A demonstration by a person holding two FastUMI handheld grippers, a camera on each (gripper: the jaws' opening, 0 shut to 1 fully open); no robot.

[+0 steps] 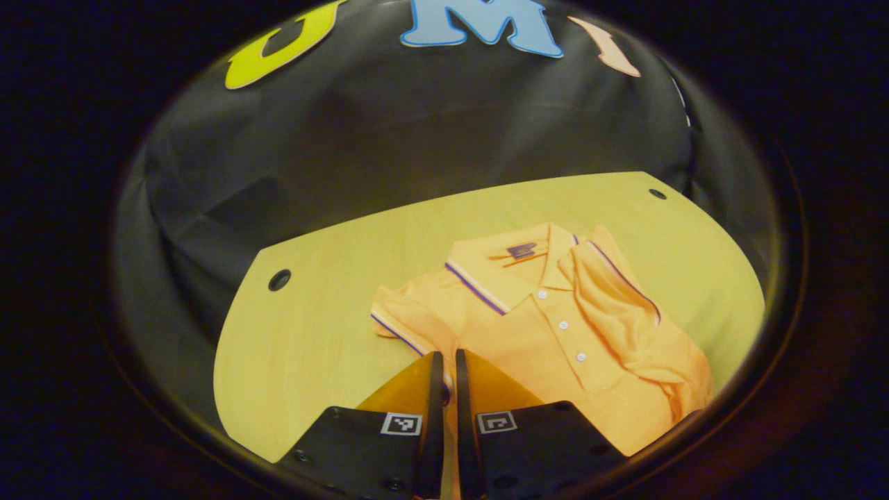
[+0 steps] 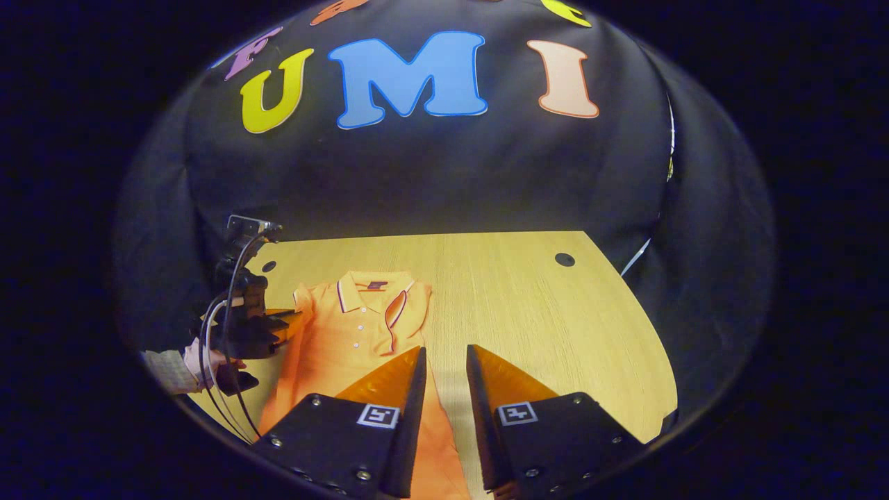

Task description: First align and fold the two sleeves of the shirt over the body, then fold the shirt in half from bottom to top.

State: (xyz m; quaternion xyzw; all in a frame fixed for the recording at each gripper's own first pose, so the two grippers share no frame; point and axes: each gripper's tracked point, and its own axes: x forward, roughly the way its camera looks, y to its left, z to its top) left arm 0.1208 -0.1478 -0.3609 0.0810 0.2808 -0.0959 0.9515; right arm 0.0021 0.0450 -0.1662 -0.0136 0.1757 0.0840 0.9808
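A black cloth wall closes the booth behind and around a pale wooden surface, which has a round dark hole near each far corner — one hole at the far right, another at the far left. On the left part of that surface lies an orange polo shirt, front up, collar at the far end, with purple-and-white trim on collar and cuffs and a short row of white buttons. Its right-side sleeve lies folded in over the body; the other sleeve is spread out to the left.

In the left gripper view the left gripper hangs over the near left part of the shirt, its fingers almost together with a narrow slit between them and nothing clearly pinched. The right gripper view shows that same tool from the side, at the shirt's left edge, held in a hand with a checked cuff and trailing cables.

The right gripper sits just right of the shirt's lower body, fingers released and parted, with bare wood and the shirt's hem edge between them.
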